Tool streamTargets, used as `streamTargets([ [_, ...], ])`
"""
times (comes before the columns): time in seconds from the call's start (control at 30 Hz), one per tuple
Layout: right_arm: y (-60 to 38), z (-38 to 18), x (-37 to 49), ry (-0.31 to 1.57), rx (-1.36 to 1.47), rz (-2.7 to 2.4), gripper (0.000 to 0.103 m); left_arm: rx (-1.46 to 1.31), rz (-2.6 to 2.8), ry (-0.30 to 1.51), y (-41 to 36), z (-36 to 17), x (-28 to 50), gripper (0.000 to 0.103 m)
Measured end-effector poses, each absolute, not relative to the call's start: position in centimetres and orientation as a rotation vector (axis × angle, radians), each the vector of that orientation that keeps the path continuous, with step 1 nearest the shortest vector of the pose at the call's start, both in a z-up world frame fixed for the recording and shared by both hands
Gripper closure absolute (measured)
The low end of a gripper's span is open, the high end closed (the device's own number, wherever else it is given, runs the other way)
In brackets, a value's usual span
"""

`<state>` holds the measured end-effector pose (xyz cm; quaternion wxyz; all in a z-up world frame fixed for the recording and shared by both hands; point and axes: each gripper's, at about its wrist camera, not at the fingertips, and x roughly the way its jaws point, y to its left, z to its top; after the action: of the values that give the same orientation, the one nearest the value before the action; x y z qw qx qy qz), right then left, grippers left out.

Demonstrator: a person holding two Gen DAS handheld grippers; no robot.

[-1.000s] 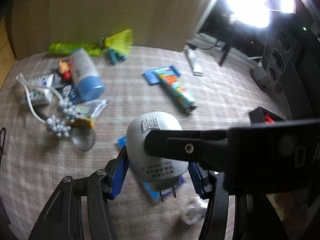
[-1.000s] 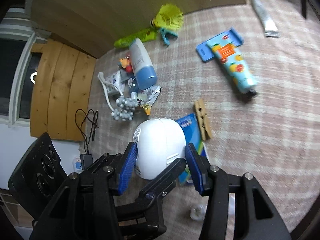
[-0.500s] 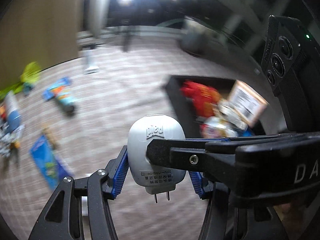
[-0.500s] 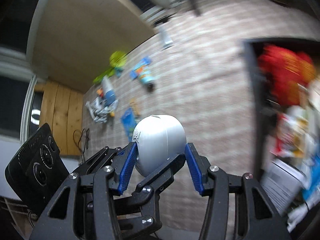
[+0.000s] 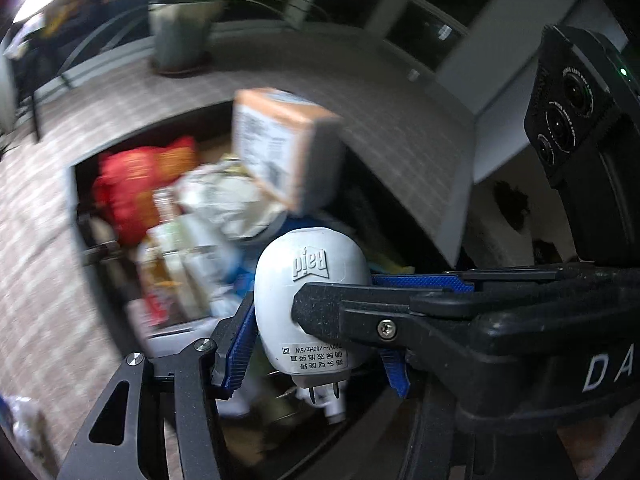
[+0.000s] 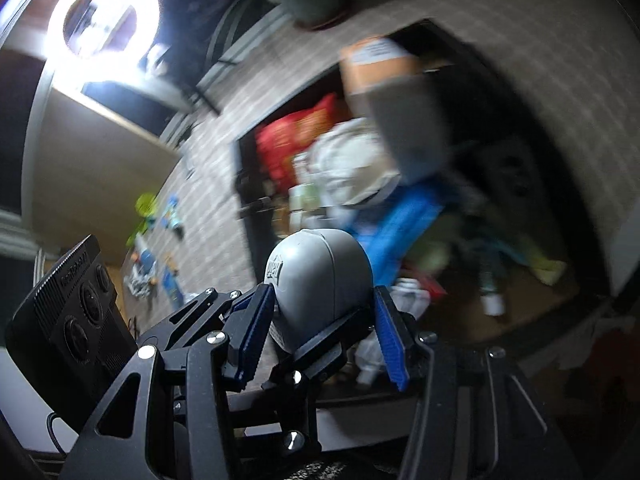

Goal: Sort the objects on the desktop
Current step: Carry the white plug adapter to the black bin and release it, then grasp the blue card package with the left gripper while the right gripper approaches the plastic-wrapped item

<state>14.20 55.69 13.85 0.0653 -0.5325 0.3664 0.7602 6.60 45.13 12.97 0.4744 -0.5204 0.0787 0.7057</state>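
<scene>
A white plug-in device marked "Raid" with two metal prongs at its base is held by both grippers at once. My left gripper is shut on its sides. My right gripper is shut on it too, crossing from the right in the left wrist view. The device hangs over a black bin full of sorted items: a red packet, an orange-edged box, white bags and a blue pack.
The bin stands on a checked tablecloth. A potted plant stands beyond the bin. Several small items lie far off on the cloth near a wooden panel. A ring light glares at the upper left.
Both grippers have carried the white device from the cluttered cloth over to above the black bin. The grip on it has not changed.
</scene>
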Motion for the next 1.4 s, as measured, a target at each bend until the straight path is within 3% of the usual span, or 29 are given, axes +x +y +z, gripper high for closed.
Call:
streamTargets([
  [0.27,59.6,13.6,18.1,1.140,-1.524,2.217,0.053,-1.278,1.689,0.306,49.0,13.2,8.6,0.049],
  [0.6,58.8,14.3,17.1,1.076,-1.516,2.262,0.051,-1.284,1.784,0.291,45.5,13.8,6.2,0.049],
  [1.0,52.2,13.3,10.0,0.954,-1.708,2.379,0.051,-1.365,1.967,0.238,36.6,12.7,1.8,0.049],
  [1.4,42.2,12.2,2.2,0.772,-1.931,2.514,0.051,-1.528,2.212,0.024,23.1,10.9,-3.0,0.049],
])
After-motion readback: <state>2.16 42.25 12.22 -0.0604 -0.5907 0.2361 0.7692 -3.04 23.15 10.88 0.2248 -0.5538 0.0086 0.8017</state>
